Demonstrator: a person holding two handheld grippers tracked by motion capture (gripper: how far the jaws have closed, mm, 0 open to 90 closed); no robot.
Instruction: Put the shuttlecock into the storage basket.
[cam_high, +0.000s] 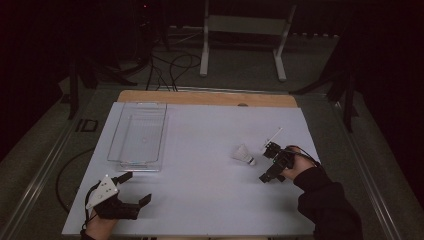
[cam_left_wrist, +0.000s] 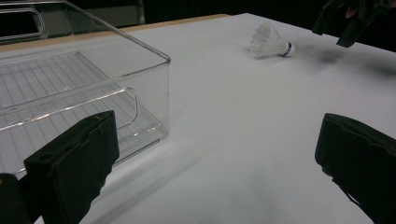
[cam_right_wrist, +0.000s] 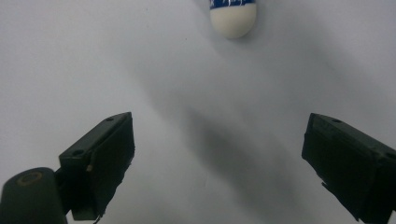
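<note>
Covering wooden table (cam_high: 210, 97): white sheet (cam_high: 210, 165)

We see a white tabletop (cam_high: 200, 165) | a wooden strip (cam_high: 205, 97) along its far edge | a white metal frame (cam_high: 245, 30) and black cables (cam_high: 170, 67) on the floor beyond

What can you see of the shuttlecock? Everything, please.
The shuttlecock lies on its side on the white table, right of centre. It has a white feather-like skirt, a rounded off-white cork tip and a blue band with white marks behind the tip. The tip points toward the right claw, which is open and close by but not touching. Nothing else touches it.
</note>
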